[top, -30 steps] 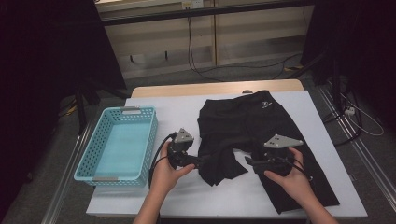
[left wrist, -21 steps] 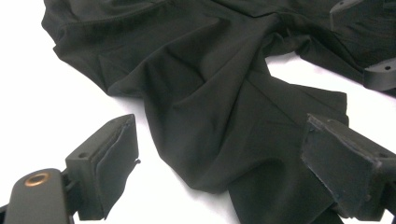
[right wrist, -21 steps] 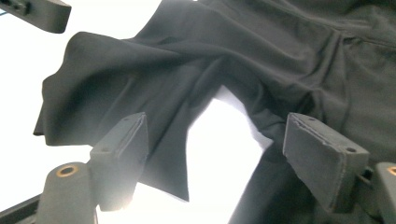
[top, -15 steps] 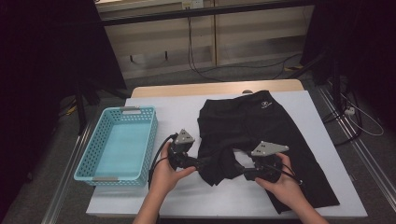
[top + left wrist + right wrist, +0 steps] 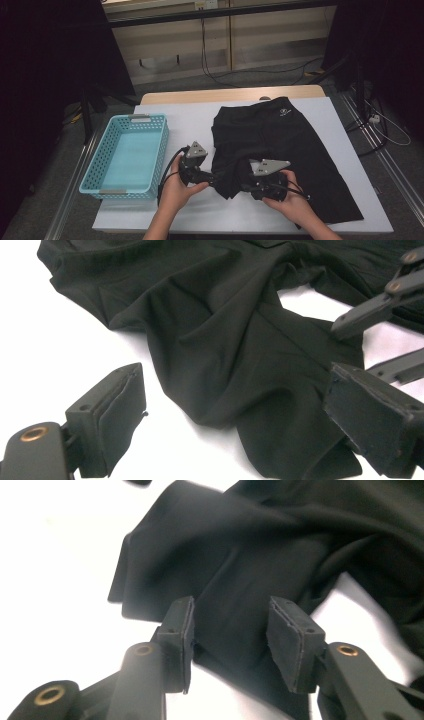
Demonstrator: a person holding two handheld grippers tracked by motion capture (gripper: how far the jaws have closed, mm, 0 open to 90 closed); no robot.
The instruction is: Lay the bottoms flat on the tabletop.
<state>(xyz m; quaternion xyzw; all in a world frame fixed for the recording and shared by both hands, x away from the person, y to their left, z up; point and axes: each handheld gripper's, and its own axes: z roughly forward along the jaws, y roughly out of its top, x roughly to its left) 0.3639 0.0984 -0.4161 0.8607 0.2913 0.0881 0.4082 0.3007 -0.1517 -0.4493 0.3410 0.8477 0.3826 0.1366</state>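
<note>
Shorts (image 5: pixel 280 145), black, spread over the white surface (image 5: pixel 190 112) from centre toward 4 o'clock, one leg bunched at 6 o'clock. Left tool (image 5: pixel 216 178), jaws wide apart either side of the bunched hem, pads clear of the cloth. Right tool (image 5: pixel 243 187), jaws just been closing, a fold of the shorts between them, pads not yet pressing. Turquoise basket (image 5: pixel 156 150) at 9 o'clock, well apart from the shorts.

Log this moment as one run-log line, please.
left hand-held gripper: open, astride black shorts hem | right hand-held gripper: jaws closing around fabric fold, not yet pinching | basket: holds nothing | table
</note>
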